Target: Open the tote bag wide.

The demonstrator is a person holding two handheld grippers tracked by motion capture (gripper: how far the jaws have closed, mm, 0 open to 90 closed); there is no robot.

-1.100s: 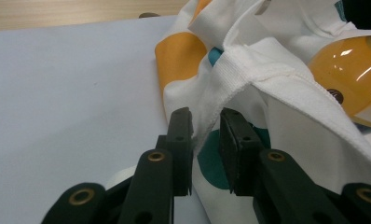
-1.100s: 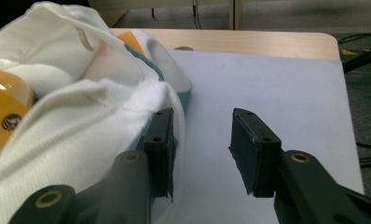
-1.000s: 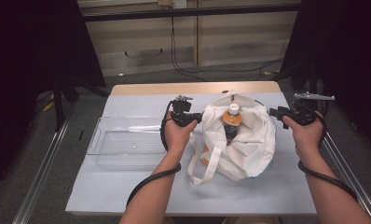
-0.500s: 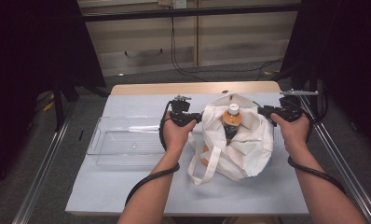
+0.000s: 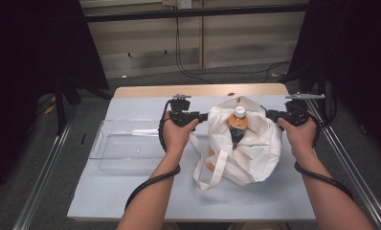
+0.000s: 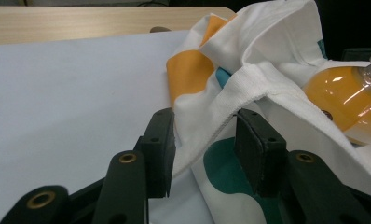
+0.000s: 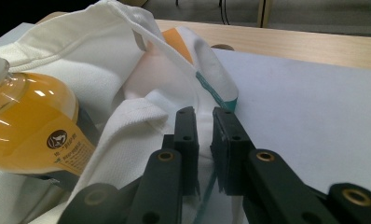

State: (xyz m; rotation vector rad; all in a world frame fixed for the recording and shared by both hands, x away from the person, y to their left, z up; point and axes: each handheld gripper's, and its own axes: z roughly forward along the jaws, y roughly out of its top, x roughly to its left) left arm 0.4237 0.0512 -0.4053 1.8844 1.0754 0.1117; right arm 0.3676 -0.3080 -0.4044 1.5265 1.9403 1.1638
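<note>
A white tote bag (image 5: 250, 154) with orange and teal patches stands on the table, and an orange drink bottle (image 5: 237, 122) sticks up out of its mouth. My left gripper (image 5: 204, 116) is at the bag's left rim. Its jaws have just been opening, and the hemmed rim (image 6: 221, 133) lies loose between them without the pads pressing on it. My right gripper (image 5: 269, 114) is at the bag's right rim. Its jaws have just been closing and now pinch the cloth edge (image 7: 211, 88) in a narrow gap. The bottle (image 7: 30, 121) lies just beyond the right jaws.
A clear plastic tray (image 5: 102, 140) sits to the left of the bag, near my left forearm. The grey-white mat (image 5: 274, 203) covers the table, with a wooden edge (image 5: 203, 90) at the far side. Metal rails run along both sides.
My right gripper has moved left from off to the side up to the bag's right rim. My left hand has stayed at the left rim.
</note>
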